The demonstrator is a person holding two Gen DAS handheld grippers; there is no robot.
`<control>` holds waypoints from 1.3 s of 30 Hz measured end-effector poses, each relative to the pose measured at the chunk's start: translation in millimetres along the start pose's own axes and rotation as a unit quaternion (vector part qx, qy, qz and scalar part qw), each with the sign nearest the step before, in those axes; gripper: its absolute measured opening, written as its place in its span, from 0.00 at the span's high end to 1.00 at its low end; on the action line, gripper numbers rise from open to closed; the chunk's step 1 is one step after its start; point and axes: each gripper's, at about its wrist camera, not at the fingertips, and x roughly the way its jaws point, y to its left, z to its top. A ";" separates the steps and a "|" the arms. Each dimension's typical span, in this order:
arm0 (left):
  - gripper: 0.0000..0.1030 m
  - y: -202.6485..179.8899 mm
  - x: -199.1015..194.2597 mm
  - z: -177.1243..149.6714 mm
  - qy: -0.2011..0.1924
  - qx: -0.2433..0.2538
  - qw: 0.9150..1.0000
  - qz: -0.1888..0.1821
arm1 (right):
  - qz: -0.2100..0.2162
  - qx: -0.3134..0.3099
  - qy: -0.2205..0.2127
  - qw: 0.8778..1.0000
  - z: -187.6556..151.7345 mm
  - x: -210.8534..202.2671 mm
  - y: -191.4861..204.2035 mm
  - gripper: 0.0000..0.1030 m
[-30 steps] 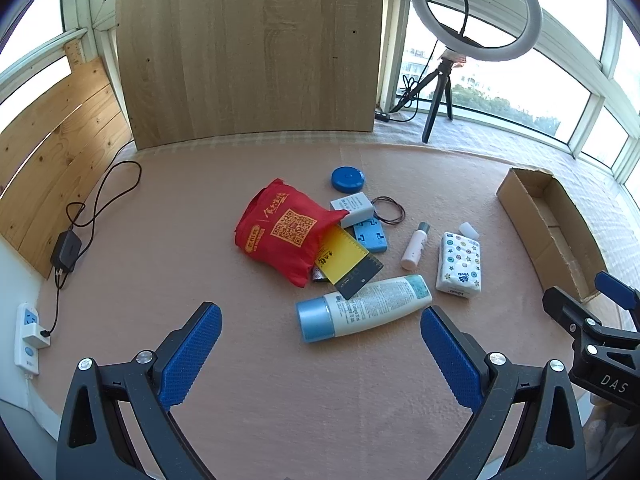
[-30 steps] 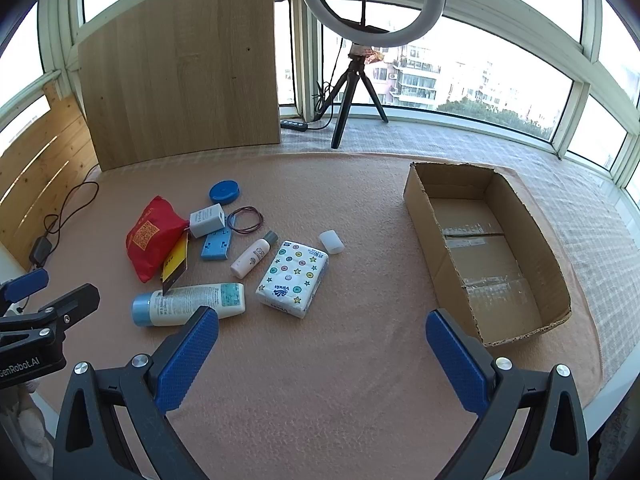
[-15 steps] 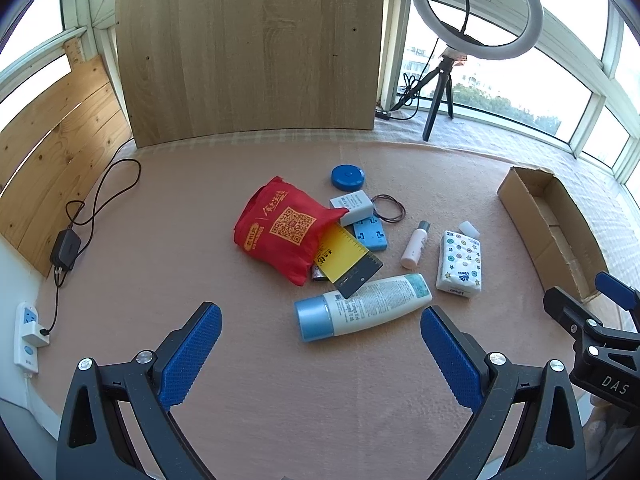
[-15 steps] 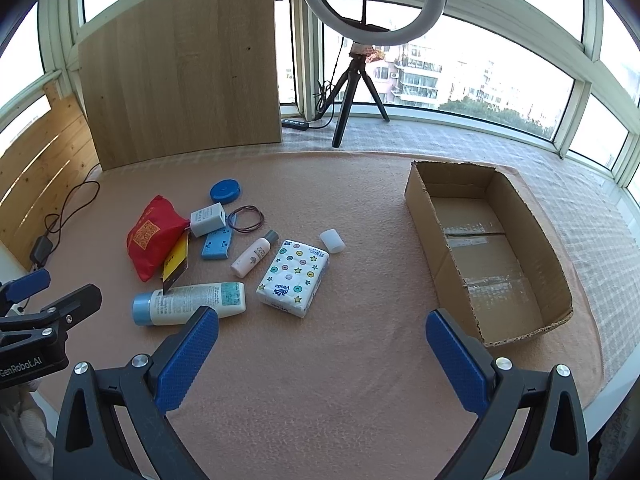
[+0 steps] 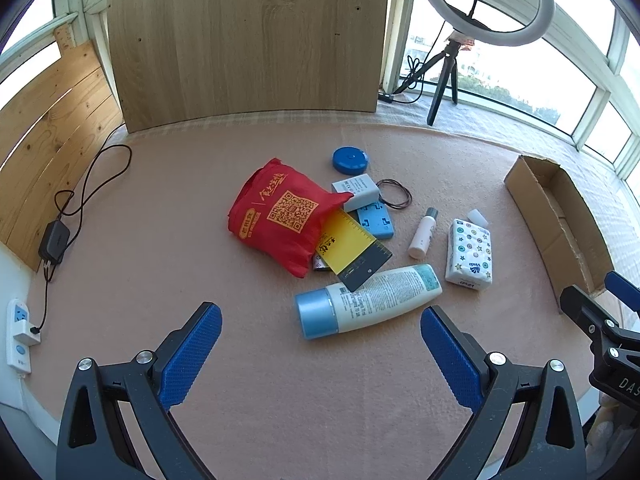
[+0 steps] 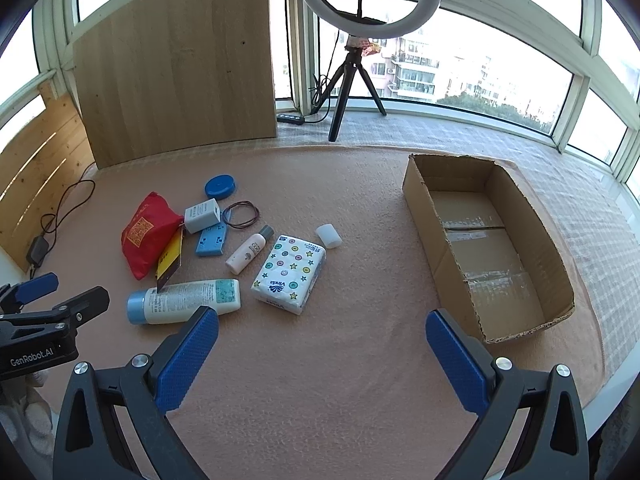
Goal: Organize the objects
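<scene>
Both grippers spread wide, holding nothing

The left hand-held gripper (image 5: 321, 326) and right hand-held gripper (image 6: 322, 330) hover above the table (image 6: 340, 400), touching nothing; lotion bottle (image 5: 368, 300), tissue pack (image 6: 289, 274) and red bag (image 5: 282, 214) lie left of the cardboard box (image 6: 486, 248)

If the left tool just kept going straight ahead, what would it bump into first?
Probably the lotion bottle, lying on its side just ahead of the open left tool. Depth is hard to judge; it might meet the mat first.
</scene>
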 end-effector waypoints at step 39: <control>0.38 33.2 120.6 20.6 0.115 -0.030 0.990 -0.079 | -0.025 0.013 0.032 0.999 -9.4 22.3 -17.1 0.01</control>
